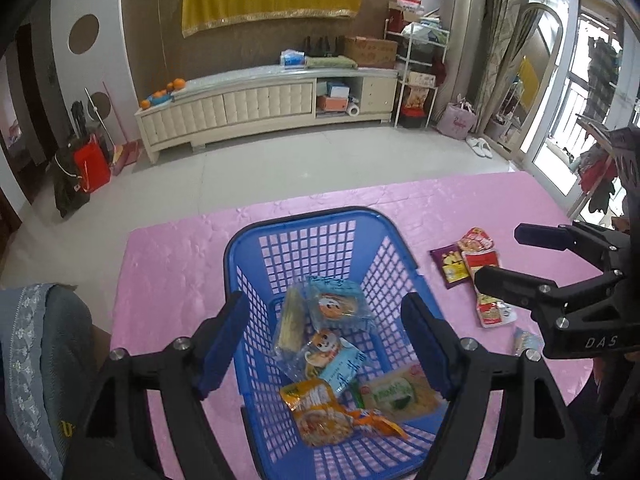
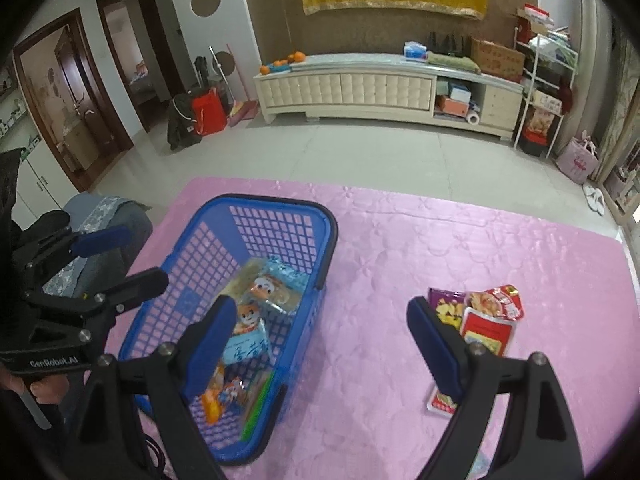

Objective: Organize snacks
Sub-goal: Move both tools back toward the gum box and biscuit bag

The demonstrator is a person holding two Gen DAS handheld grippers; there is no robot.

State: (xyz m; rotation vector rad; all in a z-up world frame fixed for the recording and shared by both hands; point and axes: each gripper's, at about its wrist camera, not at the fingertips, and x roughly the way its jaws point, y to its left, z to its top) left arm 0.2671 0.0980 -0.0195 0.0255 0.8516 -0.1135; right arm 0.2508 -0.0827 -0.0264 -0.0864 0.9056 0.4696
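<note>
A blue plastic basket (image 1: 300,214) stands on the pink tablecloth (image 1: 180,264) and holds several snack packets, among them an orange packet (image 1: 316,412) and a green one (image 1: 396,394). My left gripper (image 1: 326,344) hangs open above the basket with nothing between its pads. To the right of the basket (image 2: 332,232), a purple packet (image 2: 444,308) and red packets (image 2: 494,308) lie on the cloth. My right gripper (image 2: 324,346) is open over the cloth between the basket and these packets, holding nothing. Each gripper shows in the other's view: the right gripper (image 1: 516,258) and the left gripper (image 2: 128,260).
A small light-blue packet (image 1: 528,340) lies near the right gripper's body. A grey lace-trimmed cushion (image 1: 40,340) sits off the table's left side. The table's far edge (image 2: 400,194) drops to a tiled floor, with a long cream cabinet (image 2: 360,88) beyond.
</note>
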